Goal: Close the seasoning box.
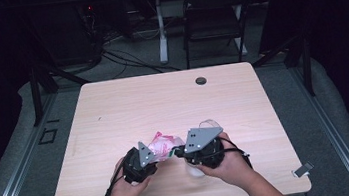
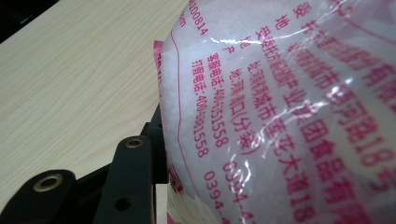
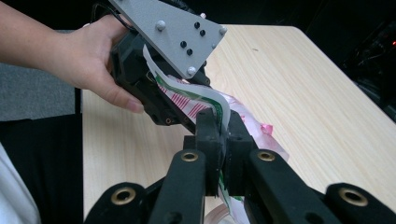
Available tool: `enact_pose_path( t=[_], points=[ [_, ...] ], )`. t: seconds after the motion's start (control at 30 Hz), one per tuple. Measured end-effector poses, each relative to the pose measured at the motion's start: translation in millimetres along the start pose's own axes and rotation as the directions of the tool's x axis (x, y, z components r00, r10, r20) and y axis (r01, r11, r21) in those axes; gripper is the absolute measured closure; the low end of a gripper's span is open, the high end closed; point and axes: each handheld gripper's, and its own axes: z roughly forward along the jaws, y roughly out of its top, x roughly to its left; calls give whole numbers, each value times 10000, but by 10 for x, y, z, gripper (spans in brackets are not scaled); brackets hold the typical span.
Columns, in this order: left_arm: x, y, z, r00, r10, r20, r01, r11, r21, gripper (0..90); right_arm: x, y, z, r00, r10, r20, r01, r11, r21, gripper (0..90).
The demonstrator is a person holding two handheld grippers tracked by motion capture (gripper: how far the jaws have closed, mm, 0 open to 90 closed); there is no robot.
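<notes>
I see the bag (image 1: 164, 143) low centre of the high view, held up between my two claws, just above the worktop (image 1: 128, 103). It's a clear plastic bag w/ pink print, and white grains fill it; the left claw view shows them packed behind the printed film.

Left claw (image 1: 156, 161) sits at the bag's lower-left side in the high view. In its own view the bag (image 2: 280, 116) takes the right and centre of frame, pressed against the one black jaw at bottom left. The other jaw is behind the bag, so I can't tell if this claw is clamped or slack.

Right claw (image 3: 223, 135) is closed on the bag's flat top edge: in its own view both jaws meet at centre frame w/ the white, green and red-striped strip of the bag (image 3: 196, 100) pinched between them. That strip runs up-left to the left claw (image 3: 187, 116), held by the left hand (image 3: 88, 60) at upper left.

Under the right claw in the high view there's a pale round shape (image 1: 195, 170) on the worktop; too blurred to say what.
</notes>
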Motion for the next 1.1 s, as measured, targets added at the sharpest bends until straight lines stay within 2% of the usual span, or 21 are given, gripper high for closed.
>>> enact_pose_path(
  t=[0.3,0.43,0.57,0.67,0.77,0.87,1.1],
  points=[
    [-17,-8,20,9994,166,-302,-171,9997,-170,583,5,-10,6,9996,283,-50,-282,9994,202,900],
    [-19,2,5,9988,263,-412,-272,9994,-203,583,-4,-17,0,9987,500,-130,-498,9987,119,900],
    [-21,9,-8,9975,376,-604,-395,9988,-304,584,-21,-19,-2,9961,855,-236,-855,9963,10,900],
    [-23,17,-20,9956,555,-760,-579,9979,-293,584,-43,-24,-6,9909,1303,-330,-1305,9914,-41,900],
    [-23,32,-33,9942,653,-851,-685,9970,-356,585,-69,-37,-10,9829,1791,-420,-1799,9836,-155,900],
    [-28,59,-51,9900,891,-1091,-934,9950,-351,585,-103,-60,-21,9692,2407,-517,-2424,9697,-304,900],
    [-43,121,-88,9766,1375,-1654,-1443,9891,-298,587,-149,-129,-41,9304,3588,-754,-3637,9290,-681,900]
  ],
)
